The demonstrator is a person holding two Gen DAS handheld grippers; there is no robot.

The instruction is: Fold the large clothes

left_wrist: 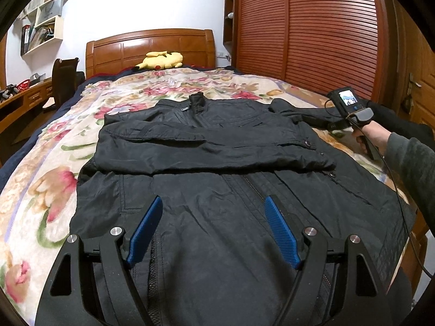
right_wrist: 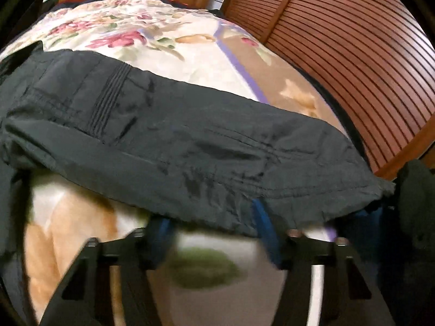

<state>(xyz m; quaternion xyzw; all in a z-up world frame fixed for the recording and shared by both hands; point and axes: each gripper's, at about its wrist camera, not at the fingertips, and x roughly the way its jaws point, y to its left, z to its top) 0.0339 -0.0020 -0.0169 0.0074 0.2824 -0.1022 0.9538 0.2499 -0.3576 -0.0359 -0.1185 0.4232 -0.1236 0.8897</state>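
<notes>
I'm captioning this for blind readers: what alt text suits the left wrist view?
A black jacket, one sleeve folded across its chest, lies on a floral bedspread. The open left gripper hovers over its hem; the right gripper reaches the other sleeve.

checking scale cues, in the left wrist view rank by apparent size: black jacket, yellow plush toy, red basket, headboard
1. black jacket, nearest the camera, so enlarged
2. headboard
3. yellow plush toy
4. red basket, far off at the edge, so true size is unsure
</notes>
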